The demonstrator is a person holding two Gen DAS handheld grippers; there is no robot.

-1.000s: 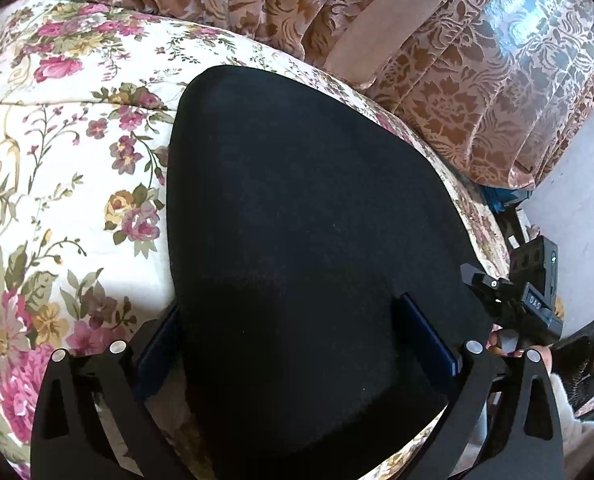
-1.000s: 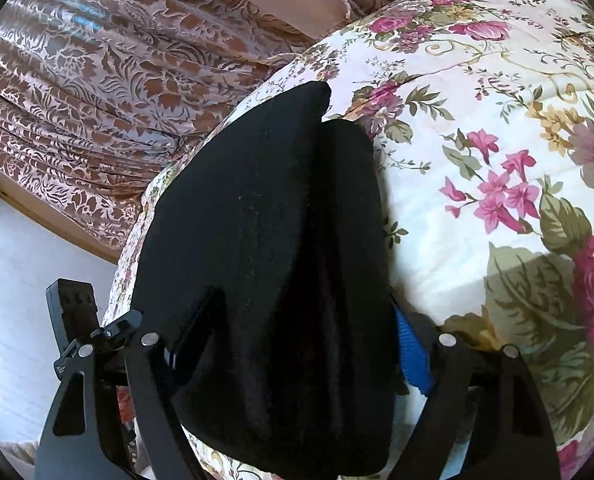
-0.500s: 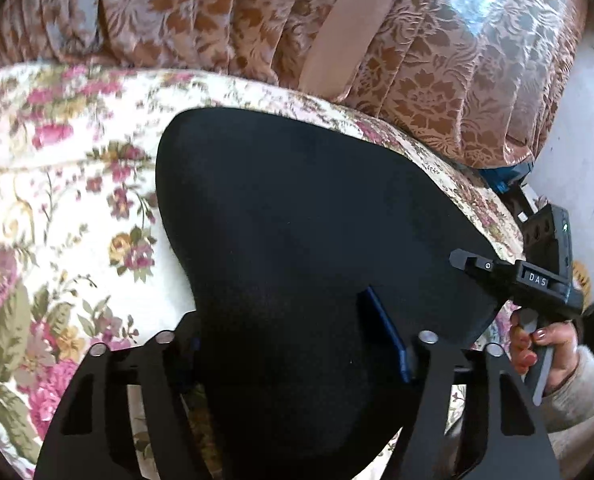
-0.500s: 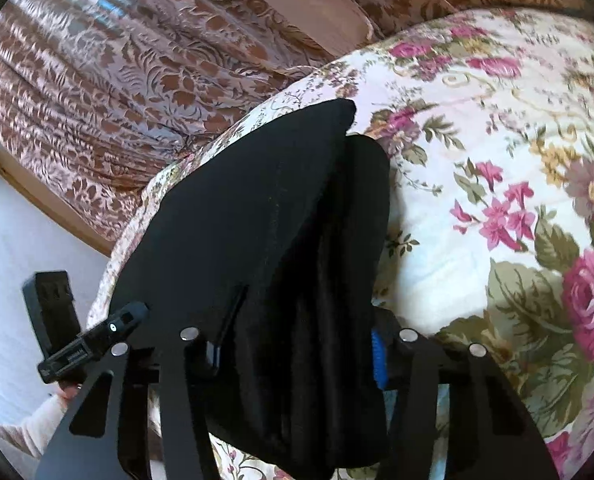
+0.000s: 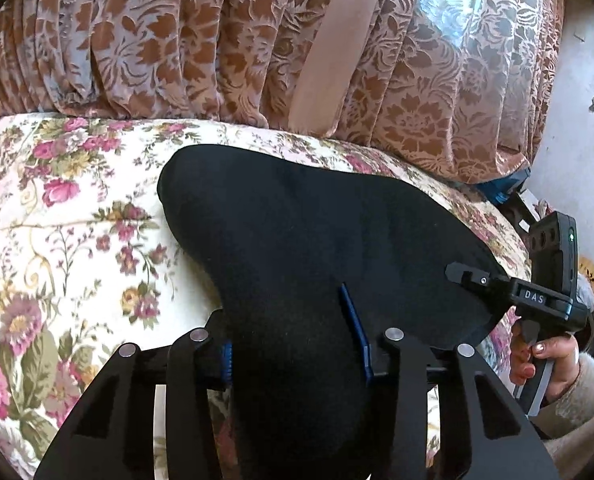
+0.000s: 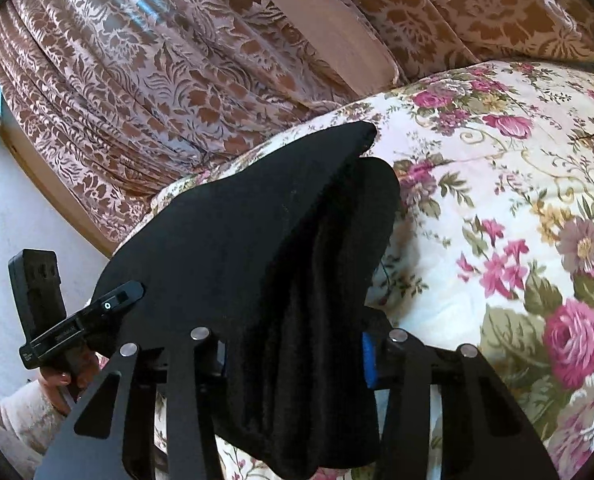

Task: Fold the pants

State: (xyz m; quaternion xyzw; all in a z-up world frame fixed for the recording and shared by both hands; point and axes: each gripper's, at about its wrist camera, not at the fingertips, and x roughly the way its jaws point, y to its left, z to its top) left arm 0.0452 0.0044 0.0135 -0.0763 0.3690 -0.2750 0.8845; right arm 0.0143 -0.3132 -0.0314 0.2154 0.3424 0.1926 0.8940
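Note:
The black pants (image 5: 305,240) lie folded on a floral bedspread (image 5: 57,240), their near end raised off it. My left gripper (image 5: 293,356) is shut on the near edge of the pants, the cloth bunched between its blue pads. My right gripper (image 6: 293,356) is shut on the pants (image 6: 257,248) too, where several folded layers hang between its fingers. Each gripper shows in the other's view: the right one (image 5: 517,296) at the pants' right corner, the left one (image 6: 77,324) at their left edge.
Brown patterned curtains (image 5: 257,40) hang behind the bed. A white wall (image 5: 577,120) and the bed's edge lie on the right of the left wrist view. The person's hand (image 5: 545,360) holds the right gripper's handle.
Both grippers have closed tighter on the pants and lifted and pulled back, so the cloth bunches between the fingers and more curtain shows above the bed.

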